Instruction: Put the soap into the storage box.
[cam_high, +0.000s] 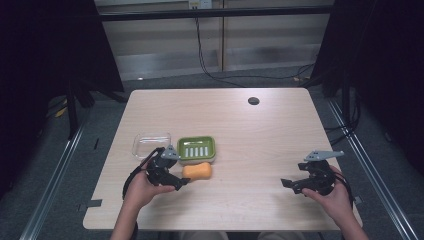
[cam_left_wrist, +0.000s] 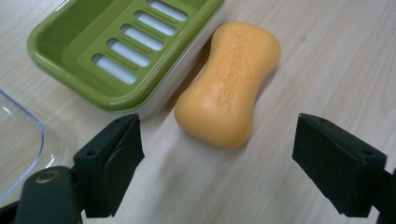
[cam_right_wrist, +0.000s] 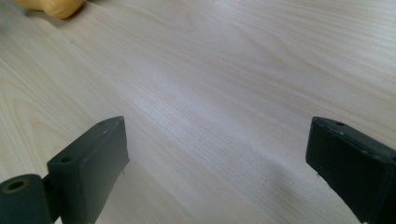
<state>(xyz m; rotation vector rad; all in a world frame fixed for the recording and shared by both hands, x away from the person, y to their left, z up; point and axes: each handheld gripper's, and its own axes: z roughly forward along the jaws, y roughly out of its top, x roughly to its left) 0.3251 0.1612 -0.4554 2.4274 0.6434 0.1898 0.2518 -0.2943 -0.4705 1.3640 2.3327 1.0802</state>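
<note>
An orange bar of soap (cam_high: 197, 171) (cam_left_wrist: 227, 84) lies flat on the wooden table, right beside the near edge of a green slotted soap dish (cam_high: 196, 149) (cam_left_wrist: 122, 45). My left gripper (cam_high: 181, 183) (cam_left_wrist: 217, 170) hovers just left of the soap, open, with the soap just ahead of its wide-apart jaws. My right gripper (cam_high: 286, 184) (cam_right_wrist: 219, 172) is open over bare table at the right, nothing between its jaws. A corner of the soap (cam_right_wrist: 52, 6) peeks in at the top left of the right gripper view.
A clear plastic lid or tray (cam_high: 150, 144) (cam_left_wrist: 21, 140) lies left of the green dish. A small black round cap (cam_high: 253, 101) sits near the table's far edge. The table (cam_high: 260, 150) has bare wood between the two grippers.
</note>
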